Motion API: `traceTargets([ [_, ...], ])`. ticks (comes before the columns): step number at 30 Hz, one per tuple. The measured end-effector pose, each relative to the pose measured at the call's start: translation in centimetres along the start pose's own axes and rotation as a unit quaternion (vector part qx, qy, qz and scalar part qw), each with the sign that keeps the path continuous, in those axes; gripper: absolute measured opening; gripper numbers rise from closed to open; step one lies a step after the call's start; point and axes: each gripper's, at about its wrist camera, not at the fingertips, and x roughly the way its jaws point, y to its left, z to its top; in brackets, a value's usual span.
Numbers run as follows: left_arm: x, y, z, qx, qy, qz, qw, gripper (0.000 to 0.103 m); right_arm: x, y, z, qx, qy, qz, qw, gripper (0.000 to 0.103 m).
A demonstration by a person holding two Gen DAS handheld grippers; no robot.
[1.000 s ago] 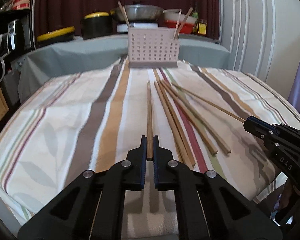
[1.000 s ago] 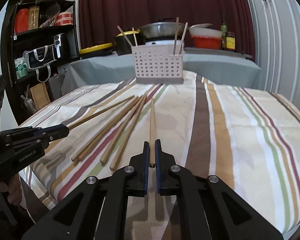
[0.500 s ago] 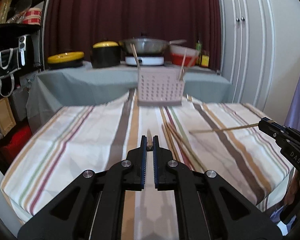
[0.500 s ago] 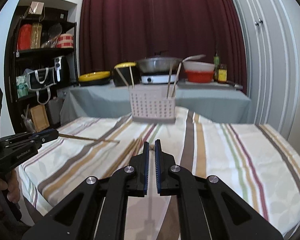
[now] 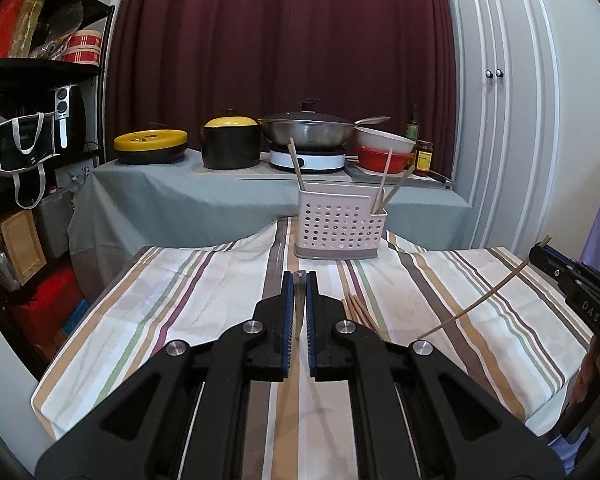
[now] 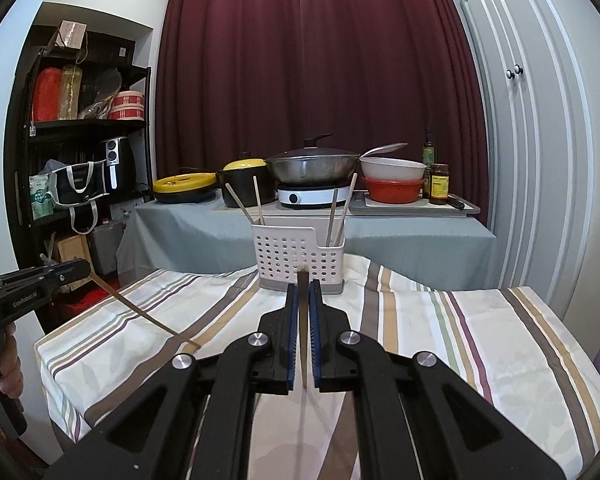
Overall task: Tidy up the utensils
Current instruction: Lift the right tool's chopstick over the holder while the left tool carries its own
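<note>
The left tool (image 5: 299,276) is closed to a narrow gap on a chopstick (image 5: 299,280), seen nearly end-on in its own view so that only a blurred tip shows between the blue pads; in the right view that same stick (image 6: 148,314) slants down from the tool's tip (image 6: 80,267) toward the striped cloth (image 6: 480,340). The right tool (image 6: 303,284) likewise clamps a chopstick (image 6: 302,320), foreshortened in its own camera; from the left view it (image 5: 476,304) runs down from the tool's tip (image 5: 540,250), its lower end cut off behind the left tool's arm. Both tools are held above the table (image 5: 172,292). Loose chopsticks (image 5: 360,312) lie on the cloth, mostly hidden behind the left tool, so their number cannot be told. The perforated holder (image 5: 340,224) stands upright at the cloth's far edge with sticks (image 6: 248,204) leaning in its outer compartments. A hand (image 6: 4,364) grips the left handle, partly cut off by the frame
</note>
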Motion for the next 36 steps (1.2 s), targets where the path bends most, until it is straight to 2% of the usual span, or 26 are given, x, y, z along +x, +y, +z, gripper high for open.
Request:
traceTargets([
  [17,4.6,1.2,3.4,0.001,0.016,-0.005,0.9999,0.006,4.1,-1.1,2.8,0.014,-0.004,0.010,1.000,0.006],
  [27,6.0,2.3,6.9,-0.014,0.047,-0.059,0.9970,0.006,6.0,-1.2,6.0,0.003,-0.030,0.019,0.999,0.006],
  [36,6.8,1.2,12.0,0.020,0.000,-0.067,0.9975,0.006,7.9,-1.5,11.0,-0.016,-0.076,0.020,0.997,0.006],
])
